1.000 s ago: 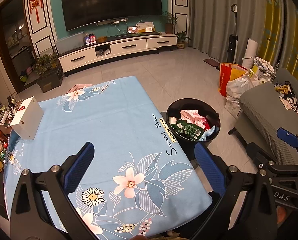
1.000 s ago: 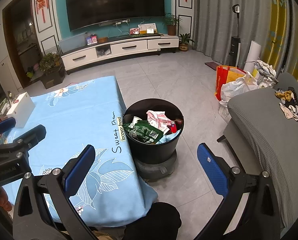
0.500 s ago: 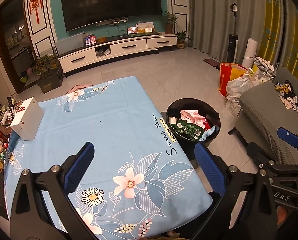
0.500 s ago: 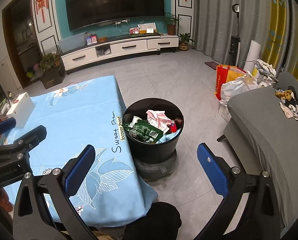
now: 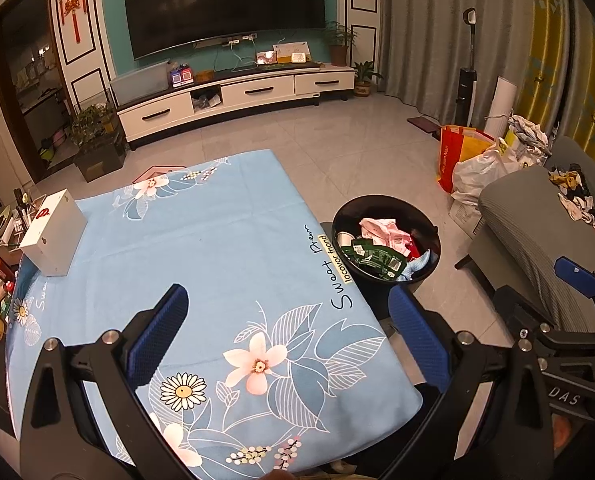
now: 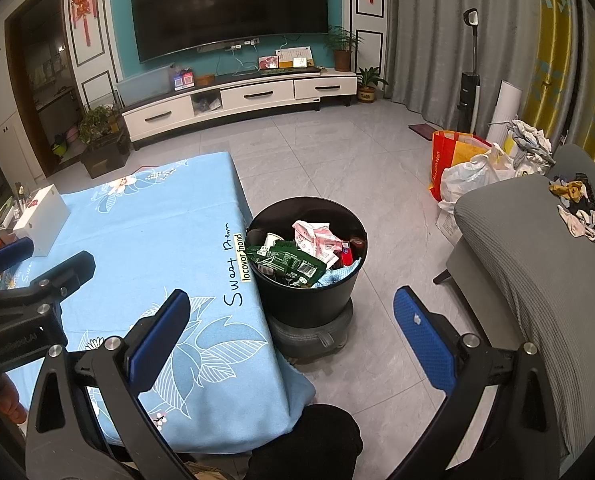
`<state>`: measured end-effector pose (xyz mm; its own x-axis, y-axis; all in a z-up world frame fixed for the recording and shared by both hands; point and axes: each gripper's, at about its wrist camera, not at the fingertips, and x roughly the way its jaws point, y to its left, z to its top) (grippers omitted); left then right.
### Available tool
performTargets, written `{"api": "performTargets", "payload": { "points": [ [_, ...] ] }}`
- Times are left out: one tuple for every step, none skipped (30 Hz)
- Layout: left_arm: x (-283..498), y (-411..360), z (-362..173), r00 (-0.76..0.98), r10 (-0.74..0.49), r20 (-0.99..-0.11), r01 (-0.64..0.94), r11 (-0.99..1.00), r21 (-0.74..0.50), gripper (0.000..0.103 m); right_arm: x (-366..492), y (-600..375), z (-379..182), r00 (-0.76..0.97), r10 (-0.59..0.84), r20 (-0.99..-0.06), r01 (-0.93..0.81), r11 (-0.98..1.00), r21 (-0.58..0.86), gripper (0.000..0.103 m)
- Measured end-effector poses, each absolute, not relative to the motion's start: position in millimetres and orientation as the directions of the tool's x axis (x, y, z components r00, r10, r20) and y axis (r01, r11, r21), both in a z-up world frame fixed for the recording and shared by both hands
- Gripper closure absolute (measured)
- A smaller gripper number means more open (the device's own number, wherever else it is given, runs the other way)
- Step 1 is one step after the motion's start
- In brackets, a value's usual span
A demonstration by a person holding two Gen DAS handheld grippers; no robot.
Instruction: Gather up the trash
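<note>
**Both tongs released above a bare desk; the trash sits in the bin**

In the left wrist view the left tongs (image 5: 287, 322) hang spread wide over the lower centre of the frame, nothing between the blue pads. The right tongs (image 6: 291, 330) are likewise released and empty in the right wrist view, at lower centre, over the gap between desk edge and floor.

The desk (image 5: 185, 248) wears a blue floral cloth and shows no loose litter; only a white box (image 5: 53, 238) stands at its left edge, with small clutter past that edge at far left. The trash itself lies in the black bin (image 6: 305, 304), centre of the right wrist view, just beside the desk's right edge and resting on a dark round base.

The bin holds a green foil wrapper (image 6: 287, 262), a crumpled pink wrapper (image 6: 317, 236) and a small white cup (image 6: 271, 240). These look light, thin and crinkly; foil is likely slippery, so a pinch on a folded edge or bunched corner should hold better than a flat face. The cup would probably crush under a hard squeeze. The pile sits near the rim.
</note>
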<state>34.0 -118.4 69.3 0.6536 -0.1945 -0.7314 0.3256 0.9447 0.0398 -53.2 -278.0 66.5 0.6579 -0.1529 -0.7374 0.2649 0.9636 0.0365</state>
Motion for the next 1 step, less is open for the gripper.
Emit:
{"api": "performTargets", "payload": {
  "points": [
    [34.0,-117.8,68.6,0.652,-0.194,-0.733,0.324,0.945,0.037,0.003,-53.3,-278.1,66.6,0.658,-0.153,-0.737,0.265,0.963,0.037,0.003]
  ]
}}
